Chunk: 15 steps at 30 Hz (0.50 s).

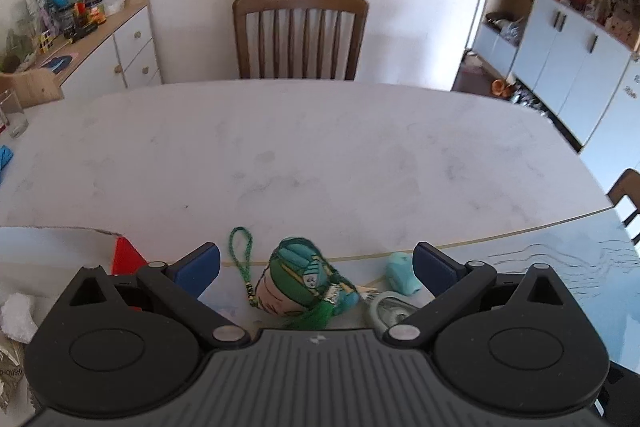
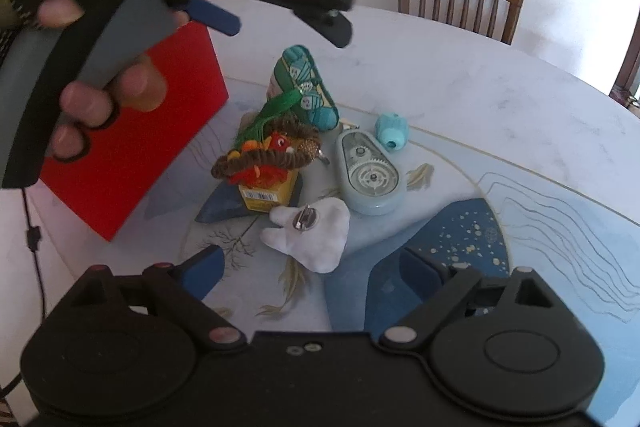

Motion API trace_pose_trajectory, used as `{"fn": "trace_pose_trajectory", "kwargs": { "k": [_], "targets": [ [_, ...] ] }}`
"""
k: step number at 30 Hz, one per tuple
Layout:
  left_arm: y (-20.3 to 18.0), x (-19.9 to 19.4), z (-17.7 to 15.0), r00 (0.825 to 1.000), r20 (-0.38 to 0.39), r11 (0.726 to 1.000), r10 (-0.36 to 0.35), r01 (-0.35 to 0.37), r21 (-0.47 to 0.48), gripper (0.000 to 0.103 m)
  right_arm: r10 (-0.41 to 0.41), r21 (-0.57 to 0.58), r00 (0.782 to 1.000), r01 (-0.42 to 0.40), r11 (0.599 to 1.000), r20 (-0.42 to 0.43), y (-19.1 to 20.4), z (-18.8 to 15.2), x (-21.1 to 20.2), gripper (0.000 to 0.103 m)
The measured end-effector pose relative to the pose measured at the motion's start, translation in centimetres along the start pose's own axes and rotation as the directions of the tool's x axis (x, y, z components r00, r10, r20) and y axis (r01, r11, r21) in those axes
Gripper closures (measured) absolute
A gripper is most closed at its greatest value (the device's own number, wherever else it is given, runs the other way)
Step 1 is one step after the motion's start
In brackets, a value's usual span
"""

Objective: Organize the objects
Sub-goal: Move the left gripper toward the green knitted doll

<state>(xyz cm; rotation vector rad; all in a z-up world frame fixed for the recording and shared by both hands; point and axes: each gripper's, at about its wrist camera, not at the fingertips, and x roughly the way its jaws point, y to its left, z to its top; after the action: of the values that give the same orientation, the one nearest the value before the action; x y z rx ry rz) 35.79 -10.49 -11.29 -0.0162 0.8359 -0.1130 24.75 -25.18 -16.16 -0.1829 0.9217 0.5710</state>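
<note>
- Green-and-teal fabric charm [image 1: 304, 279], left wrist view: it lies on the counter [image 1: 280, 155] directly ahead of the left claw [image 1: 316, 267], between the two spread blue fingers [image 1: 200, 267], neither pad touching it. Its green cord loop [image 1: 240, 251] trails toward the left finger. A small teal piece [image 1: 402, 273] and a correction-tape dispenser [image 1: 386, 309] sit just inside the right finger.
- Right wrist view: the charm [image 2: 306, 89] lies at the far end of the clutter, long axis running away from the camera, under the left claw [image 2: 276, 23] held in a hand [image 2: 96, 99]. The right claw [image 2: 314, 273] is spread wide and empty, nearest the white plush piece [image 2: 316, 239]. A red box [image 2: 132, 131] stands left of the pile.
- Judgement: the left claw is nearer the charm.
</note>
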Motion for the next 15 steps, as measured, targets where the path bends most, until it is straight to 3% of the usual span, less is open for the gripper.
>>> {"fn": "trace_pose_trajectory", "kwargs": {
  "k": [15],
  "targets": [
    [0.0,3.1,-2.2,0.999,-0.051,1.0,-0.005,0.006,0.007,0.002,0.015,-0.036,1.0,-0.015,0.999,-0.012,0.8,0.6,3.5,0.023]
  ]
}}
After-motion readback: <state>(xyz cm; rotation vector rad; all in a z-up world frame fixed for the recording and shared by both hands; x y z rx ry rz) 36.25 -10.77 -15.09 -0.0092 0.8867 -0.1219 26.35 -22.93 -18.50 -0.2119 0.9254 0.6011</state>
